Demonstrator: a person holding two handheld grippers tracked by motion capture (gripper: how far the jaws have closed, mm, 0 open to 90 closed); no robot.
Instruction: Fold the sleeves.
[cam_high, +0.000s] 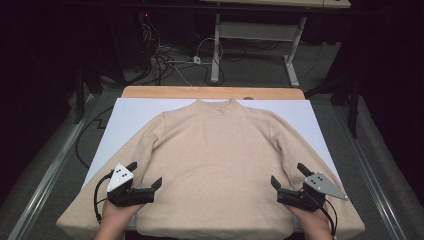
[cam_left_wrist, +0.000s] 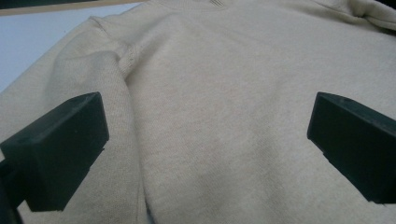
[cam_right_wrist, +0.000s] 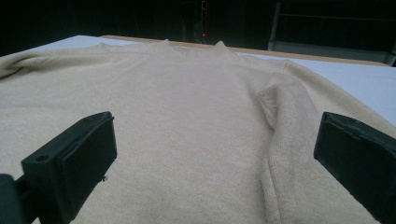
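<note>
currently beige knit sweater (cam_high: 215, 165) flat on white board (cam_high: 130, 112): soft, limp, light. pinch lower body beside sleeves. left gripper (cam_high: 146, 176), right gripper (cam_high: 289, 175): jaws apart, empty.

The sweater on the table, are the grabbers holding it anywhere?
No, nothing is held. The left gripper and right gripper both hover with jaws wide open above the beige sweater, near its lower sides.
</note>
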